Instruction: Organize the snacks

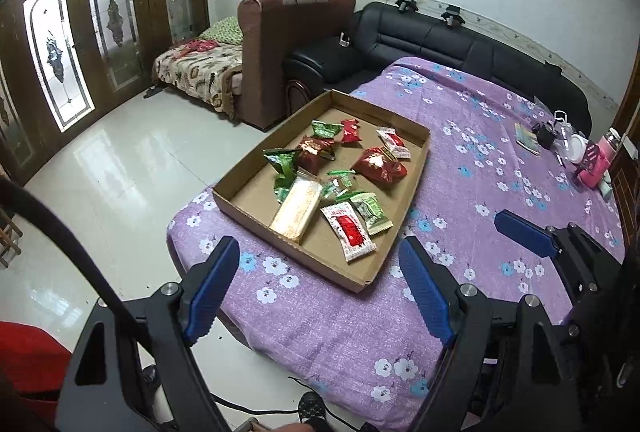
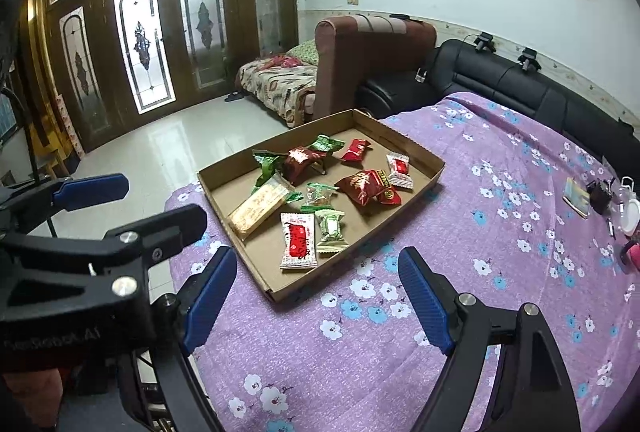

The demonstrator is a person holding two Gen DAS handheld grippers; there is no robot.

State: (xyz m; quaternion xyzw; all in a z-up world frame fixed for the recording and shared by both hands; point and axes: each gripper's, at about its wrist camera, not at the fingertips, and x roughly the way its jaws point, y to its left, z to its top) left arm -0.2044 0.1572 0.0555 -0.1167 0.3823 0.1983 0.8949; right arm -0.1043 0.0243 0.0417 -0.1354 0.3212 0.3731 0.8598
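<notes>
A shallow cardboard tray sits near the table's corner on a purple flowered cloth. It holds several wrapped snacks: a long pale bar, red packets, green packets and a red-and-white packet. My left gripper is open and empty, just short of the tray's near edge. My right gripper is open and empty, near the tray's near corner. The right gripper's blue pad shows at the right of the left wrist view.
The table drops off to a tiled floor on the left. At the far right stand a booklet, a pink item and small clutter. A black sofa and a brown sofa stand behind.
</notes>
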